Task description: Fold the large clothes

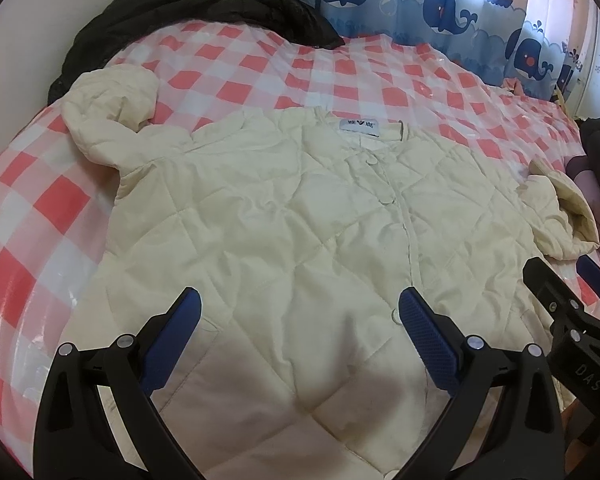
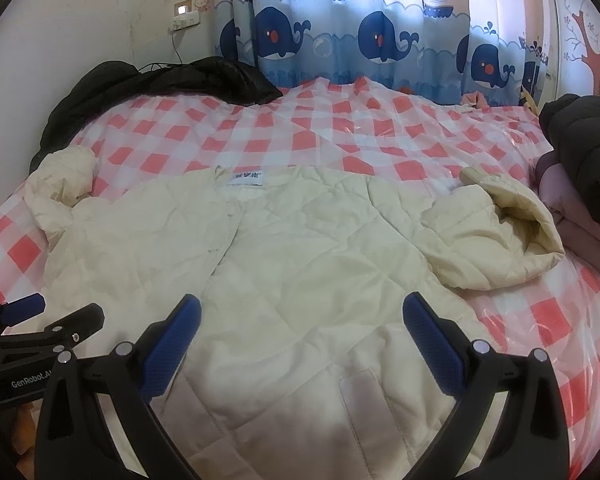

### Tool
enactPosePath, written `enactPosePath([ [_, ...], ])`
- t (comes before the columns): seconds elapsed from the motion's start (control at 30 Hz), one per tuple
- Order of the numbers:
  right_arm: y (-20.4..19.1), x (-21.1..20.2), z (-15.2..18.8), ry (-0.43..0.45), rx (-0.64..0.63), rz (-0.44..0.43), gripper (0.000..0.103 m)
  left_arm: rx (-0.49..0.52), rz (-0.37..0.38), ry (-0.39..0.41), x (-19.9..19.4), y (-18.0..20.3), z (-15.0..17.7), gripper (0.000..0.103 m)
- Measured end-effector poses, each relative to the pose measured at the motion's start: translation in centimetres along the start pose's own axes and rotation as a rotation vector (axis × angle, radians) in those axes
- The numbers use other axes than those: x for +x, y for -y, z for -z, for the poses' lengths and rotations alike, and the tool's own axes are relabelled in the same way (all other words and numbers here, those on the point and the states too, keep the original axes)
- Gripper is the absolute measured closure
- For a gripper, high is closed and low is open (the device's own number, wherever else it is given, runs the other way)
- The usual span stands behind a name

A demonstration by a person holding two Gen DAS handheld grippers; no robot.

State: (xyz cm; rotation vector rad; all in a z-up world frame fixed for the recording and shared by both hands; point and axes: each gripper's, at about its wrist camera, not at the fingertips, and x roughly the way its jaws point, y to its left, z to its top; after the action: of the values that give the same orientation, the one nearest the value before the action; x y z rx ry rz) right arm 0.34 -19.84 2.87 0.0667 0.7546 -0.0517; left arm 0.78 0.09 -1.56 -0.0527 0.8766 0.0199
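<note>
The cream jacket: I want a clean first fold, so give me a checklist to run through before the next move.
1. Cream jacket spread flat, front up: ok.
2. Front buttoned shut: cannot tell; the placket gapes near the collar in the right wrist view.
3. Left sleeve laid straight: not ok, bunched.
4. Right sleeve laid straight: not ok, crumpled.
5. Left gripper and right gripper open, holding nothing: ok.
6. Checked bed cover beyond the collar free for folding: ok; the black garment lies at the far edge.

jacket [image 2: 300, 264] lies on bed [image 2: 380, 136] (curtain [image 2: 340, 32] behind).
</note>
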Motion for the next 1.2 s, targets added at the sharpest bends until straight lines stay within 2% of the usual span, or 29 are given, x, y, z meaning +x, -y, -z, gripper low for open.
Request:
enactPosePath([
  [0.83, -0.1, 0.4, 0.0, -0.006, 0.005, -0.021, 0.006, 0.01, 0.003, -0.012, 0.4, 0.5, 0.2, 0.008],
  [1.0, -0.2, 0.3, 0.0, 0.0, 0.005, -0.033, 0.006, 0.046, -0.035, 0.017, 0.0, 1.0, 0.2, 0.008],
  [1.2, -0.2, 0.2, 0.2, 0.001, 0.003, -0.043, 0.006, 0.067, -0.04, 0.021, -0.3, 1.2, 0.1, 0.008],
])
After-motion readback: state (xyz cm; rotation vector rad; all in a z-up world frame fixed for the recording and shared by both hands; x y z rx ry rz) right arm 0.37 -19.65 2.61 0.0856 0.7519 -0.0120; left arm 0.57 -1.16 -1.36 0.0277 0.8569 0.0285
